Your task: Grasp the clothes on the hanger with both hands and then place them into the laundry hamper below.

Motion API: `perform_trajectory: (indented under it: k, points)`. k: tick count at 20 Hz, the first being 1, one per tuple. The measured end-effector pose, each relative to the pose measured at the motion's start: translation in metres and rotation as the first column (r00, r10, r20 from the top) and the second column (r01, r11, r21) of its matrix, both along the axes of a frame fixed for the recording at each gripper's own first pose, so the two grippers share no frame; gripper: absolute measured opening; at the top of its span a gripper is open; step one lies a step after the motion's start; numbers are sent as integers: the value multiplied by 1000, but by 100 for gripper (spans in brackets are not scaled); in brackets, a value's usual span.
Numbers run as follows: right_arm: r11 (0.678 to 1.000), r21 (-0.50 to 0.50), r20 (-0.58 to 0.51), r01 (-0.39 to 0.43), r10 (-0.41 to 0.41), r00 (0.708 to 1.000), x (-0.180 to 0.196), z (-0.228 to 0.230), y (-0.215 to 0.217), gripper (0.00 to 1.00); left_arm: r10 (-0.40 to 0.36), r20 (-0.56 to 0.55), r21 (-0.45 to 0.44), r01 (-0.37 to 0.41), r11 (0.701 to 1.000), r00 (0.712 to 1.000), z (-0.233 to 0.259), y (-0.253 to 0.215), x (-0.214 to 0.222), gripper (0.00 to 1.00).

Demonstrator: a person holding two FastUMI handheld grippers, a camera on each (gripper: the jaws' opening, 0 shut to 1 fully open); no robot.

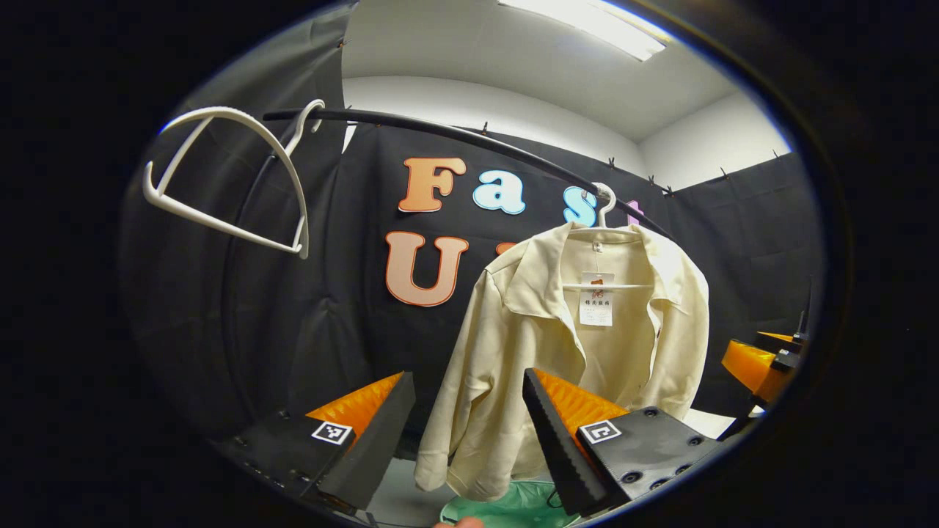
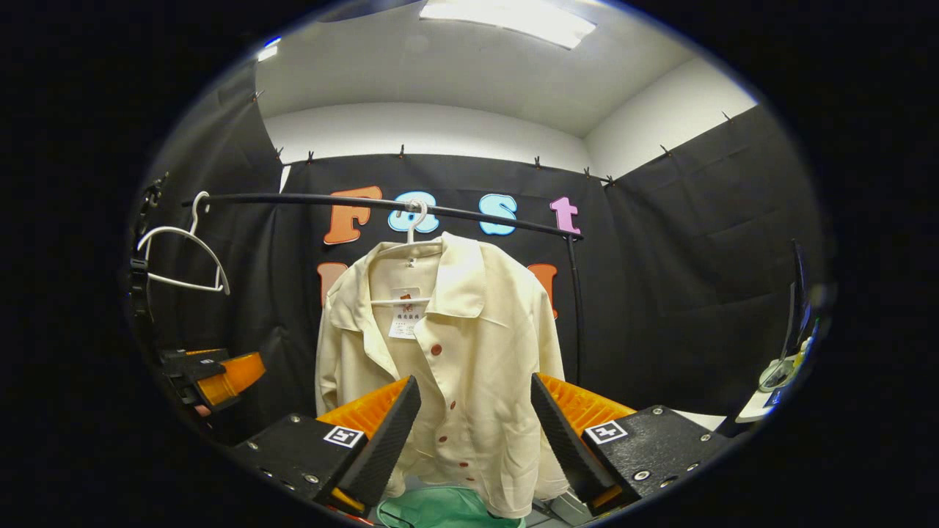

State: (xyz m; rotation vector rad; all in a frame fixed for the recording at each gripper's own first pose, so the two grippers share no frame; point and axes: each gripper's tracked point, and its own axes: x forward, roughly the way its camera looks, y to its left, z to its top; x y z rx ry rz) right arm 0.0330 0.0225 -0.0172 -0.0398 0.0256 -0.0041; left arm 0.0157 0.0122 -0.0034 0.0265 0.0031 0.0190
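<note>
There is one cream shirt [image 2: 455,352], and it hangs on one white hanger [image 2: 411,220]. A second white hanger [image 1: 227,176] hangs bare, so there are two hangers on one black rail [image 2: 352,199]. On the shirt front, six red buttons [image 2: 436,350] can be counted in the right gripper view, and one paper tag [image 1: 596,299] sits at the collar. Below the shirt there is one green hamper [image 2: 440,507]. Two claws are seen: the left claw [image 1: 469,422] and the right claw [image 2: 475,422], each with two fingers [image 2: 381,433] spread apart. One ceiling light [image 2: 506,18] is above.
</note>
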Motion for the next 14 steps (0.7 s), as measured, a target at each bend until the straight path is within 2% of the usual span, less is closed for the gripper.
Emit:
perform_trajectory:
  k: [3, 5, 9, 10, 12, 14]
  points:
    - [999, 16, -56, -33, 33, 998, 38, -27, 23, 94, 7, 7, 19, -7, 1000, 1000, 4, 7, -8, 96]
    - [1000, 17, -98, -2, 4, 995, 75, -55, 25, 94, 11, 22, 35, -12, 999, 1000, 10, 11, -14, 96]
    - [991, 82, -152, 109, -96, 984, 142, -94, 21, 95, 18, 33, 45, -20, 999, 999, 15, 17, -22, 100]
    - [985, 67, -157, 157, -145, 977, 156, -100, 12, 94, 19, 36, 44, -21, 999, 999, 16, 18, -23, 96]
    - [970, 15, -171, 244, -238, 956, 174, -107, -16, 93, 20, 37, 48, -22, 999, 999, 15, 20, -25, 100]
    - [966, 19, -154, 256, -250, 956, 180, -99, -32, 80, 23, 37, 47, -24, 999, 999, 12, 23, -25, 100]
